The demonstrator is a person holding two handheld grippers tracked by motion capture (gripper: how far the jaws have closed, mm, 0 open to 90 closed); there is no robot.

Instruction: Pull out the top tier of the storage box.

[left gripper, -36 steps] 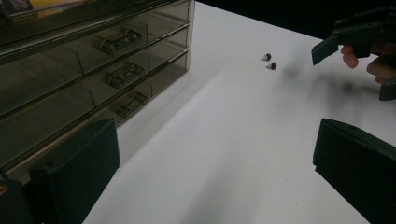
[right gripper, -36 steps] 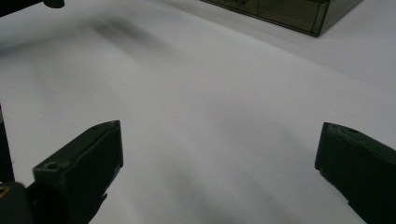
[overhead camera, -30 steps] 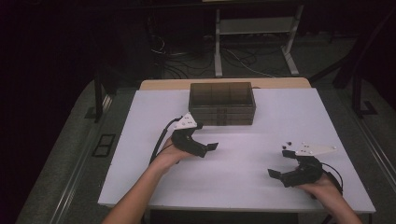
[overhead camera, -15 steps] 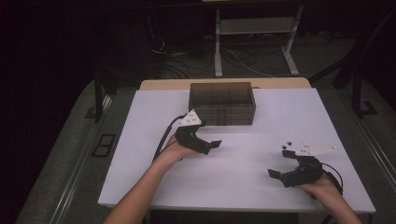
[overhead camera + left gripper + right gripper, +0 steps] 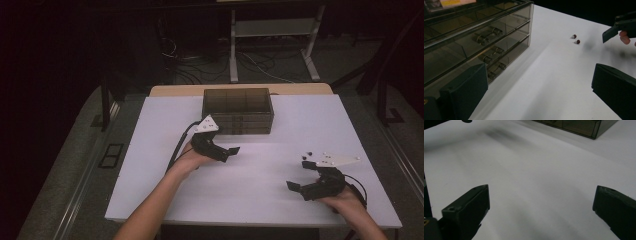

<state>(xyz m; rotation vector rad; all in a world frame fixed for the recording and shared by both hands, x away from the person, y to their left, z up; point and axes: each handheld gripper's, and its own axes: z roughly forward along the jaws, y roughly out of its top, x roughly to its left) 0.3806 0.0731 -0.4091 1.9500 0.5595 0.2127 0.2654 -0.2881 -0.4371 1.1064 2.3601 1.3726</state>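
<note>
Early going here, by my read: the left gripper (image 5: 231, 151) hovers just in front of the smoky translucent plastic three-drawer cabinet (image 5: 238, 111) at the back of the white surface (image 5: 160, 130), jaws spread wide and holding nothing, and all three drawers look shut, so the opening or loading is yet to come. The right gripper (image 5: 299, 176) waits low near the front edge, jaws also wide and empty. The left gripper view gives what the high view barely hints at: the drawers' round knobs (image 5: 481, 40) and two tiny dark-red beads (image 5: 576, 39) lying loose on the surface, well apart from the cabinet.
</note>
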